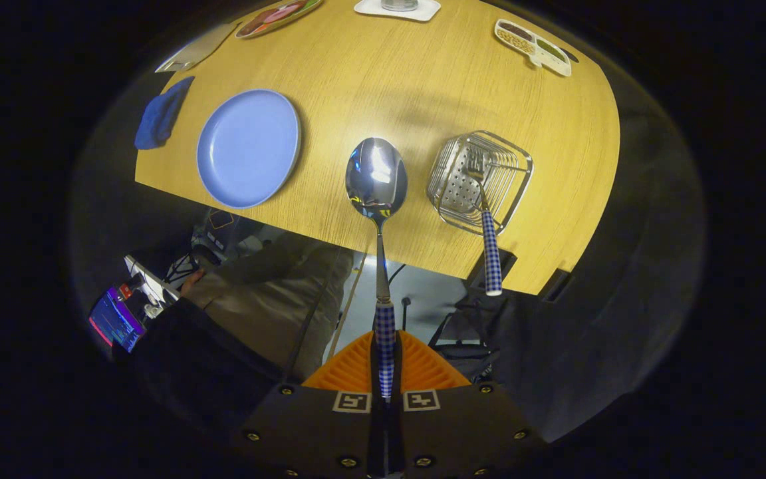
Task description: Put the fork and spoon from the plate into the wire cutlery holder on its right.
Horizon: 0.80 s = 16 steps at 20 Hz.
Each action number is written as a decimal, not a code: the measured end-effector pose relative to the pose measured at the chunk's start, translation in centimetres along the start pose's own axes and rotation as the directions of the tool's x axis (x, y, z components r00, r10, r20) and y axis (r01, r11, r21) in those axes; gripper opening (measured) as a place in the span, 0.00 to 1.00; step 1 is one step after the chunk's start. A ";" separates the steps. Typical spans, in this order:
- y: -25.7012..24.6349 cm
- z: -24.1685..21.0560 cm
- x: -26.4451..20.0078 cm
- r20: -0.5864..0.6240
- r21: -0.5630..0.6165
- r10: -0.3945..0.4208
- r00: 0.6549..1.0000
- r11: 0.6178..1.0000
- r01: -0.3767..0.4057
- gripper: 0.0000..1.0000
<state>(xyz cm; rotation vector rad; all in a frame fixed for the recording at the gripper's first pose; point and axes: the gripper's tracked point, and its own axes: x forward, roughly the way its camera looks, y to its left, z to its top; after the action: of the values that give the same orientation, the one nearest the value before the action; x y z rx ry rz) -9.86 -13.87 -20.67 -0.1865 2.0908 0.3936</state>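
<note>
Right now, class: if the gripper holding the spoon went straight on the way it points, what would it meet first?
The gripper, shut on the spoon, points at bare table between the plate and the wire holder. The spoon's bowl would likely touch first; depth is unclear.

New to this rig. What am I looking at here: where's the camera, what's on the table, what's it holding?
The camera rides on a handheld two-finger gripper and looks forward along its fingers. No robot arm: a person carries it. The fingers are shut on the checked handle of a spoon, bowl pointing out over a wooden table. On the table: an empty blue plate, and right of the spoon a wire cutlery holder with the fork already in it, handle sticking out. A blue cloth lies beyond the plate.
</note>
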 end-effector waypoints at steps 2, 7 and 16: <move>-1.2 -0.4 -0.2 -0.009 0.022 -0.005 1.000 1.000 0.006 0.03; -2.8 -0.5 -0.1 -0.035 0.065 0.011 0.999 0.998 -0.009 0.03; -4.2 1.4 0.9 -0.111 0.204 0.130 0.985 0.973 -0.105 0.03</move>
<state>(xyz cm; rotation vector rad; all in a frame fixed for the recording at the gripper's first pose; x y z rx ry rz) -7.99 -17.33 -23.03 0.0322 2.2545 0.2476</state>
